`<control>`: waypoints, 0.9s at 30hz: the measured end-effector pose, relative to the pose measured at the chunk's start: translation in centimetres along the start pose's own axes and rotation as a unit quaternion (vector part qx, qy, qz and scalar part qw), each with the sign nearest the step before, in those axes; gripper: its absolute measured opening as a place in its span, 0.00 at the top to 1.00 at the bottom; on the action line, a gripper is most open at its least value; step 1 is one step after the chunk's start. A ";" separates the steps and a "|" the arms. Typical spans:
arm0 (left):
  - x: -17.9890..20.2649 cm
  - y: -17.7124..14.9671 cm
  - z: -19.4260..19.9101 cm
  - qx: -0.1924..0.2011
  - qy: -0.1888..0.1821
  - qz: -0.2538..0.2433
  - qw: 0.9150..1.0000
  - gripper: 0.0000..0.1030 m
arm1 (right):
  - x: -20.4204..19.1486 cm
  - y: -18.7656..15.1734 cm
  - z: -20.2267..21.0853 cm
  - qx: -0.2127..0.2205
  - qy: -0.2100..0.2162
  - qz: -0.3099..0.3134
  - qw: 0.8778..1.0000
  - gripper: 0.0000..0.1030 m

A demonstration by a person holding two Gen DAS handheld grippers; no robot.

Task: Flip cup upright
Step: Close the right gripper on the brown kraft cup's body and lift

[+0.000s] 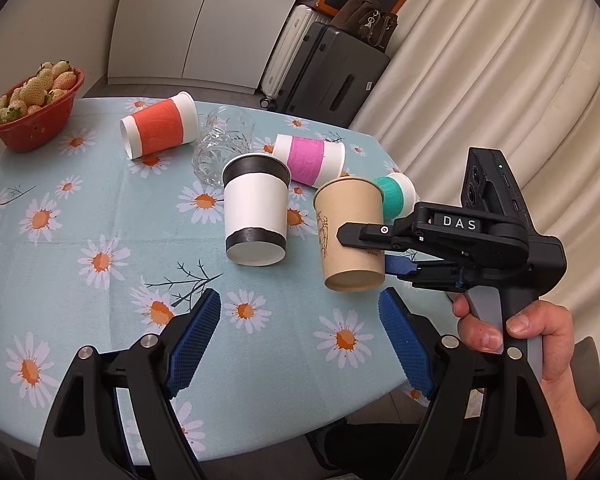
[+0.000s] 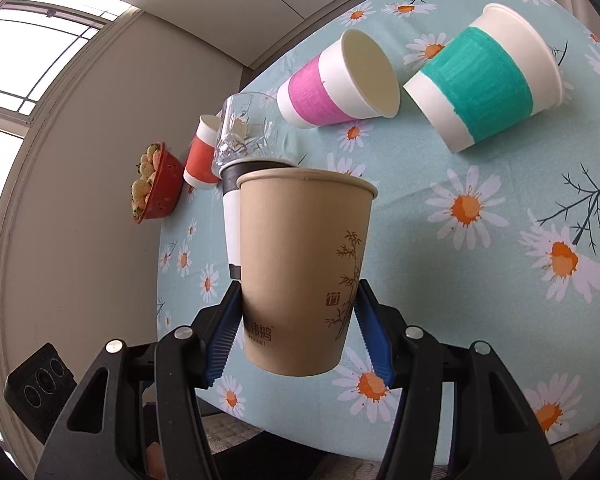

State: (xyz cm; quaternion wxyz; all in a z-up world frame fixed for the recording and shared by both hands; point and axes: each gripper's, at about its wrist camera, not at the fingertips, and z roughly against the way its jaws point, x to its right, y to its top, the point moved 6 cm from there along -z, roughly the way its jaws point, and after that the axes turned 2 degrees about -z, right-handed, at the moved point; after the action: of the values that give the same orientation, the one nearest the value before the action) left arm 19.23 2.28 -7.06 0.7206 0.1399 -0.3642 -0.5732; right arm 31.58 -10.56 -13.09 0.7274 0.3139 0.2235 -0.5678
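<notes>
My right gripper (image 2: 298,320) is shut on a tan paper cup (image 2: 300,272) with a bamboo print and holds it mouth up above the table. In the left wrist view the same cup (image 1: 350,236) hangs upright in the right gripper (image 1: 370,250), held by a hand. A white cup with black bands (image 1: 256,216) stands upright on the table beside it. My left gripper (image 1: 300,336) is open and empty above the near table edge.
A pink-banded cup (image 1: 308,160), a teal-banded cup (image 1: 394,196), an orange-banded cup (image 1: 160,130) and a clear glass (image 1: 224,148) lie on their sides on the daisy tablecloth (image 1: 80,220). A red bowl of strawberries (image 1: 32,108) sits far left. Suitcases stand behind.
</notes>
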 end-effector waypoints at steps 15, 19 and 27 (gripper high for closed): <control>-3.3 -4.7 3.3 -0.022 -0.008 0.078 0.997 0.23 | -1.6 -6.6 -3.3 -0.077 -0.030 0.055 0.995 0.44; -3.3 -4.9 3.7 -0.023 -0.007 0.081 0.996 0.23 | -2.0 -6.8 -4.4 -0.089 -0.045 0.066 0.993 0.44; -3.2 -5.0 3.1 -0.031 -0.009 0.082 0.996 0.23 | -1.8 -7.1 -4.3 -0.087 -0.045 0.066 0.993 0.37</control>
State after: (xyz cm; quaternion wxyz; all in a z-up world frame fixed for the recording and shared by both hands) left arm 13.21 4.42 -9.14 0.7657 0.0821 -0.3630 -0.5247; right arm 24.38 -7.39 -16.26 0.7972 0.2376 0.2177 -0.5105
